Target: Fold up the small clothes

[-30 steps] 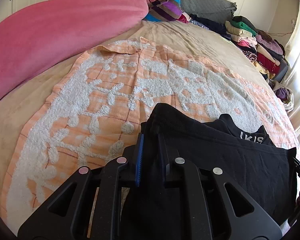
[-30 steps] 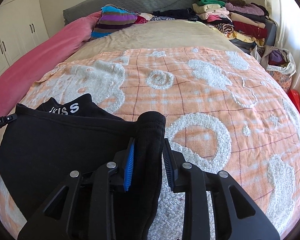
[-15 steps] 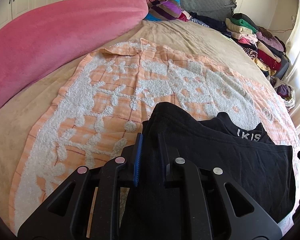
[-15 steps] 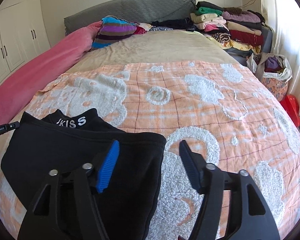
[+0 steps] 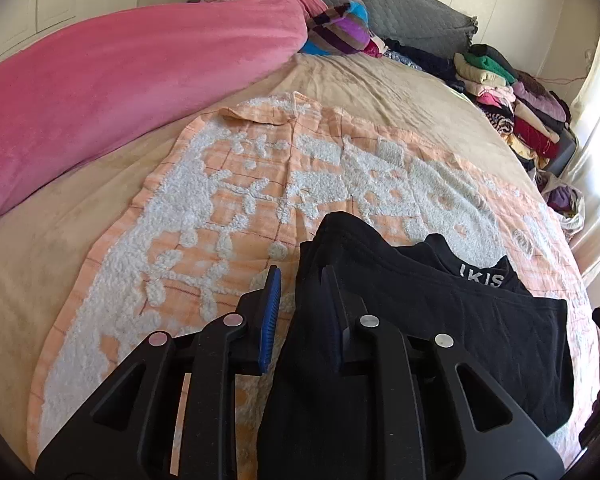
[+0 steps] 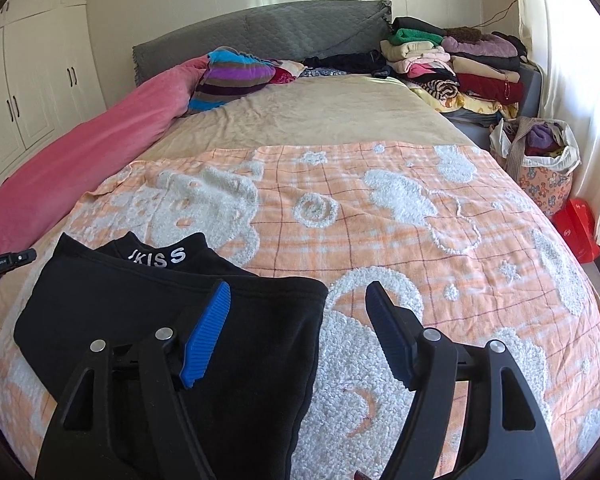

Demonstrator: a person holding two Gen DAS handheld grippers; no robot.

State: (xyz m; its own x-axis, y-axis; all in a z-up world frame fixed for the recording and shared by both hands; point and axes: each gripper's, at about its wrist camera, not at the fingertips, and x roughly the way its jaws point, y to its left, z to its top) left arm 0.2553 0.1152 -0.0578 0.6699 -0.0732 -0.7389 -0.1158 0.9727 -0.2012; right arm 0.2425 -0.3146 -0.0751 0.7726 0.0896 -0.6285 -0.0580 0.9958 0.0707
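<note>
You have an orange checked towel (image 6: 380,216) with white fluffy patterns spread over a beige bedsheet (image 6: 320,116). A rolled pink blanket (image 5: 112,80) runs along the left side, and a striped cushion (image 6: 232,76) sits at its far end, in front of the grey headboard (image 6: 268,28). Stacks of folded clothes (image 6: 460,64) stand at the far right corner. Beside the bed you see a flowered bag (image 6: 540,172) stuffed with fabric, a red box (image 6: 580,228) just beside it, and white cupboards (image 6: 32,92) on the left wall.

cut off: black garment (image 5: 420,340) bottom edge | waistband lettering (image 5: 482,280) partly folded under
</note>
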